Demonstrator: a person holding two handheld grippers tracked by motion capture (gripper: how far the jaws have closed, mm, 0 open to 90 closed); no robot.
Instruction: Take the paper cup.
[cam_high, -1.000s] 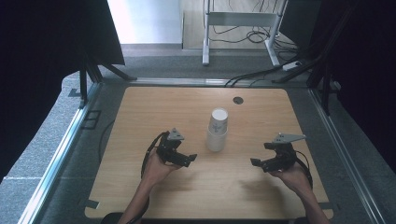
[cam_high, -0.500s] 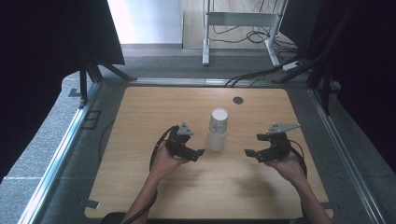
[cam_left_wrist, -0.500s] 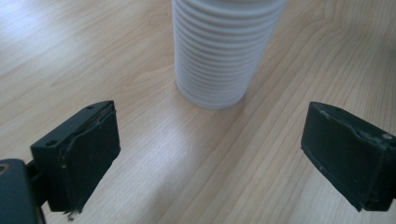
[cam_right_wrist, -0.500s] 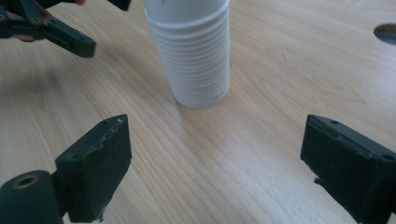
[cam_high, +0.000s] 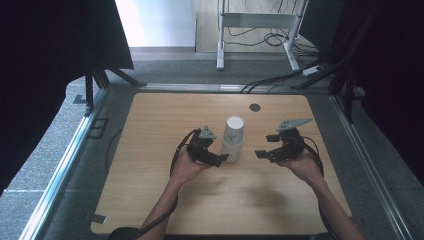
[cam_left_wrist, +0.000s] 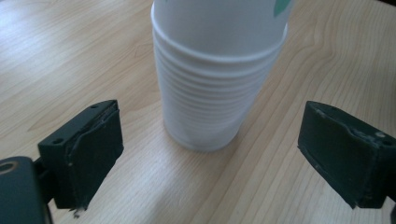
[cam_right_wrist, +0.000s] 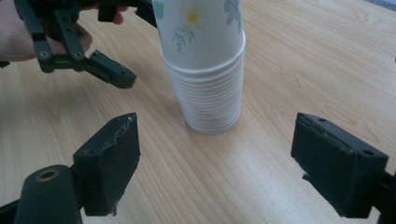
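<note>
A stack of white paper cups (cam_high: 233, 138) stands near the middle of the wooden table (cam_high: 150, 200); its outer cup has a flower print (cam_right_wrist: 196, 18). My left gripper (cam_high: 220, 156) is just left of the stack's foot, open, and its jaws have just been closing a little. In the left gripper view the stack (cam_left_wrist: 210, 93) stands just ahead of the open jaws, untouched. My right gripper (cam_high: 264, 146) hovers right of the stack, open. Its jaws have just been closing with nothing between them, and the stack (cam_right_wrist: 210, 93) is ahead of them.
A small dark round hole (cam_high: 255, 107) sits near the table's far edge. Behind the table stands a white metal frame (cam_high: 255, 20) with cables on the floor. Dark curtains flank both sides. Bare wood stretches in front of the hands.
Both hands have moved inward toward the cup stack, the left from the left and the right from the right. The right gripper has also risen somewhat.
</note>
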